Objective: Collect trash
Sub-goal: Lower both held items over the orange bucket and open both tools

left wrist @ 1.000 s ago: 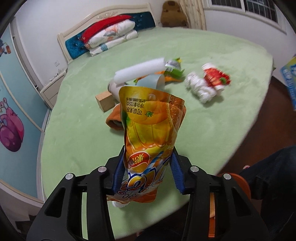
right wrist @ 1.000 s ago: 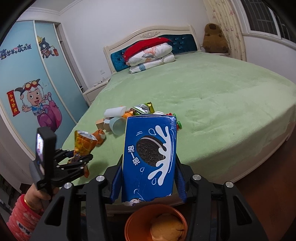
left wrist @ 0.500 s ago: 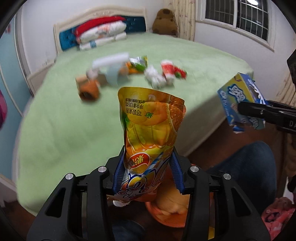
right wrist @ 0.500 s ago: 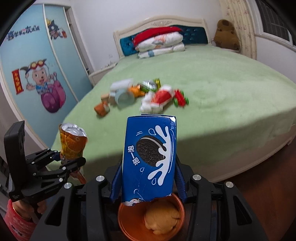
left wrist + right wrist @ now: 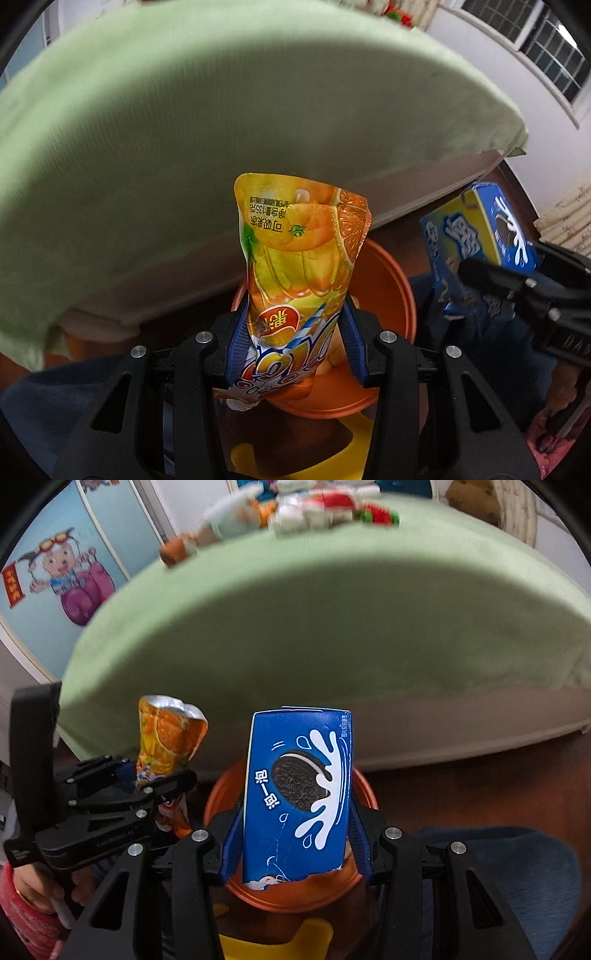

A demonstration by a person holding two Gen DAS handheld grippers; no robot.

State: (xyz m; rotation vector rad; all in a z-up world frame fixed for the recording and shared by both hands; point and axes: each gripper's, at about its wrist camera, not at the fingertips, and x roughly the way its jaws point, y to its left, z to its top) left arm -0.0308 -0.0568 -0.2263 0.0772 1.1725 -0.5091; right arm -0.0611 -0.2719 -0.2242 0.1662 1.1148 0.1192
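Observation:
An orange-and-yellow juice pouch (image 5: 299, 258) stands upright in my left gripper (image 5: 295, 306), whose blue pads press its lower half. Below and behind it is the round orange bin (image 5: 399, 295). My right gripper (image 5: 297, 812) is shut on a blue cookie box (image 5: 295, 794) with a torn bottom edge, held over the same orange bin (image 5: 364, 786). In the right wrist view the left gripper (image 5: 147, 768) with the pouch (image 5: 166, 738) is just left of the bin. The left wrist view shows the cookie box (image 5: 476, 232) to the right.
The bed's green cover (image 5: 332, 627) overhangs close behind the bin. Several pieces of trash (image 5: 295, 509) lie blurred on its far top. A yellow object (image 5: 273, 945) sits under the bin. A person's hand (image 5: 33, 890) and blue trouser leg (image 5: 517, 867) flank it.
Both grippers have sunk from above the bed to the orange bin beside it and tipped downward. Each keeps its hold, the left on the pouch and the right on the box.

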